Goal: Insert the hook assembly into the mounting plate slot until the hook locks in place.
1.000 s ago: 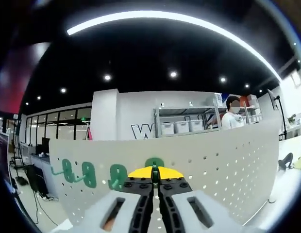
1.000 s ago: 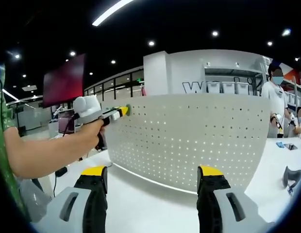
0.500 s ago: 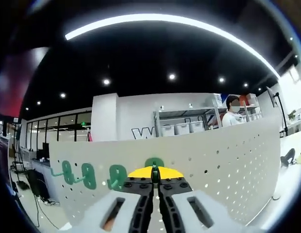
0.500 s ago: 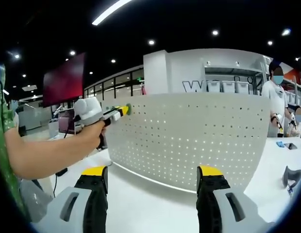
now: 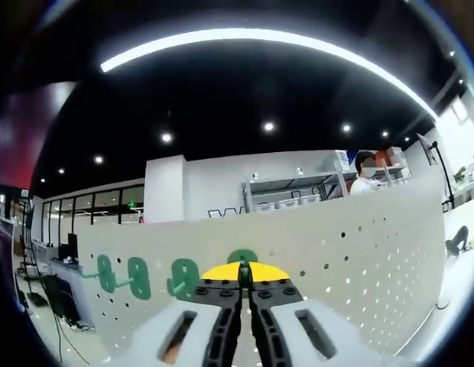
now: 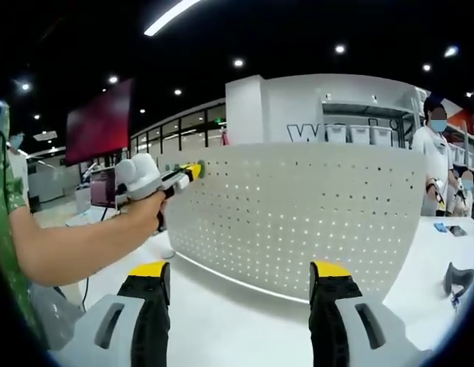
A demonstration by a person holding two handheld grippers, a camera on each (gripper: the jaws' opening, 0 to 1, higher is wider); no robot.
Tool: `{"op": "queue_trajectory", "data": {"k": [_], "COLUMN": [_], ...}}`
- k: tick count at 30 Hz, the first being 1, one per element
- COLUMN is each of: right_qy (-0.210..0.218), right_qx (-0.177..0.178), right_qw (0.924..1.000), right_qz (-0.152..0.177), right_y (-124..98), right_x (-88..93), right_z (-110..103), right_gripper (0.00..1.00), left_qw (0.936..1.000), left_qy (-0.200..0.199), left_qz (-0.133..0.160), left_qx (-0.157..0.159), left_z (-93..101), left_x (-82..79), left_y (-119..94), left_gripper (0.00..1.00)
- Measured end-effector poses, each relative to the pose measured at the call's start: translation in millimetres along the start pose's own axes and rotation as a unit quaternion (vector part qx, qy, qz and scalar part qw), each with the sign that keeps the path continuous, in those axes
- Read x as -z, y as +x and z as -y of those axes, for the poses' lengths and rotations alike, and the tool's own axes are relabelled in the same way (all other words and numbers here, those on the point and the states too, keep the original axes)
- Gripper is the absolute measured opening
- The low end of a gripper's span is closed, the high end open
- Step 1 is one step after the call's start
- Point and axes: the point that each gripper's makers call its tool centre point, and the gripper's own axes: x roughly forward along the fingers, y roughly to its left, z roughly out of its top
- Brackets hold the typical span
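Against pegboard (image 5: 359, 252), left hand-held gripper (image 5: 243, 284) clamps green hook (image 5: 242, 255).

Left gripper (image 5: 242, 284): jaws closed together, tips right at the pegboard (image 5: 359, 252) near its top edge.
Left hand (image 6: 149, 210): wrapped round the gripper's handle, forearm reaching toward the pegboard.
Right gripper (image 6: 238, 269): jaws wide apart, held back from the pegboard, level.

Left gripper view — close against the pegboard (image 5: 359, 252), looking up along it, right gripper view — farther back, facing its front, pegboard shared.
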Motion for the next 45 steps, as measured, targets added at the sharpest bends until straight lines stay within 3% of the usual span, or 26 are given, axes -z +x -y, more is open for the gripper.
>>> {"op": "queue_trajectory", "data": {"k": [5, 6, 20, 27, 36, 45], "right_qy": [0.000, -0.001, -0.003, -0.007, -0.007, -0.011], "right_qx": [0.001, 0.001, -0.003, -0.003, -0.001, -0.004], "right_qw": [1.0000, 1.0000, 1.0000, 1.0000, 0.9999, 0.9998], "right_qz": [-0.004, -0.005, -0.002, 0.002, 0.011, 0.017], "right_y": [5.3, 6.3, 9.0, 5.0, 0.3, -2.2], "right_x": [2.1, 2.9, -0.9, -4.5, -10.9, -16.5], "right_z": [0.1, -0.4, -5.9, -6.9, -7.1, -11.3], "right_gripper": [0.75, 0.75, 0.75, 0.75, 0.75, 0.75], "left_qw": [1.0000, 0.9997, 0.9996, 0.9992, 0.9984, 0.9966], "left_qy": [0.001, -0.024, -0.026, -0.034, -0.043, -0.053], "left_qz": [0.003, 0.008, 0.014, -0.020, -0.036, -0.055], "left_qx": [0.003, 0.004, -0.003, 0.000, 0.011, 0.033], "left_z": [-2.0, -1.3, -2.1, -1.4, 0.9, 7.1], "left_x": [2.2, 1.5, 2.9, 6.9, 5.3, 6.6], "left_y": [3.0, 3.6, -0.8, -2.6, -1.4, -2.9], "left_gripper": [0.01, 0.01, 0.02, 0.04, 0.07, 0.17]}}
